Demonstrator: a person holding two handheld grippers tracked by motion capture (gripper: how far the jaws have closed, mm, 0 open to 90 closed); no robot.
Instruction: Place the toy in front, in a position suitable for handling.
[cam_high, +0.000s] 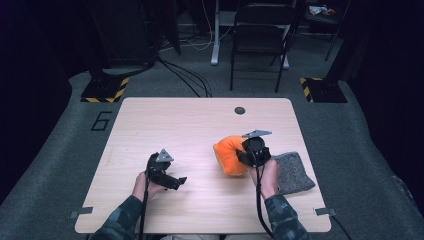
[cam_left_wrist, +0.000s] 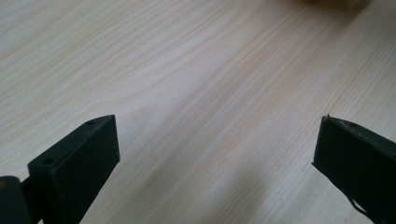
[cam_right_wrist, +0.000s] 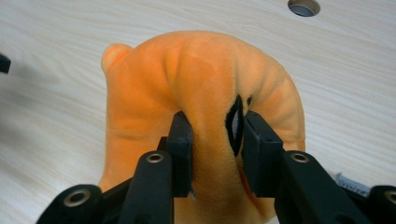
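- An orange plush toy (cam_high: 229, 154) is seen on the table (cam_high: 200, 120), right of centre in the high view, at about 3 o'clock from the table's middle.
- The right gripper (cam_right_wrist: 214, 140) is clamped on a fold of the plush toy; in the right gripper view both black jaws are pressed into the orange fabric, which bulges between and above them.
- A small black-edged mark, possibly an eye of the toy, is seen just beside the right-hand jaw; it is too close and squeezed to be told with certainty.
- A grey cloth (cam_high: 292, 172) is laid flat at about 4 o'clock from the toy, near the table's right edge, partly under the right hand (cam_high: 267, 175).
- The left gripper (cam_high: 167, 176) is held low over the table at about 9 o'clock from the toy, well apart from it.
- In the left gripper view its jaws are spread wide, with bare wood between them.
- A round dark hole (cam_high: 240, 110) is set in the table at about 12 o'clock from the toy.
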